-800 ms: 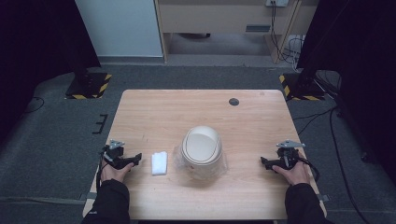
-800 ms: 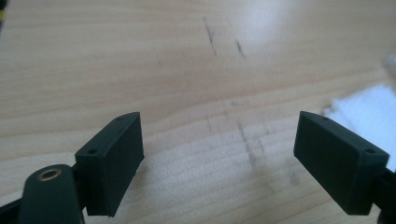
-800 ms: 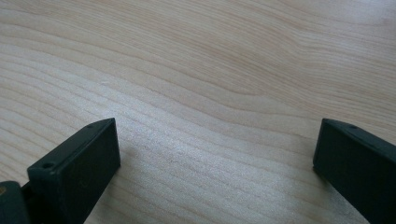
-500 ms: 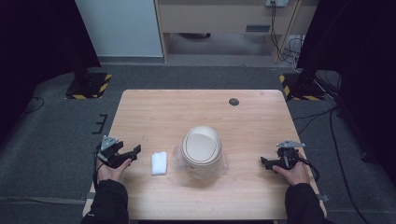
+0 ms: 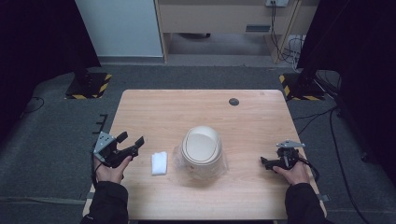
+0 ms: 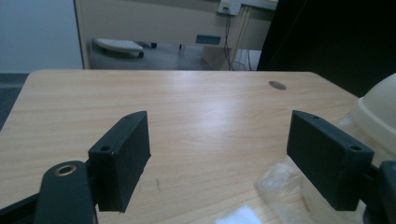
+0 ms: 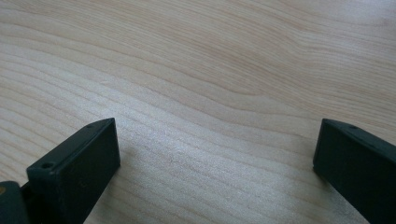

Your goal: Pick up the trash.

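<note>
A light wooden table (image 5: 261, 116) stands on grey carpet (image 5: 56, 140). Near the table's far edge, right of its middle, a small dark round disc (image 5: 234, 101) sits in the top. Off each far corner of the table lies a black base with yellow-and-black stripes, one on the left (image 5: 88, 86) and one on the right (image 5: 299, 88). A small black bracket (image 5: 100, 125) lies on the carpet just beside the table's left edge. Beyond the table stand a white panel (image 5: 121, 28) and a wooden cabinet (image 5: 219, 14), with cables (image 5: 285, 46) hanging to the cabinet's right.
</note>
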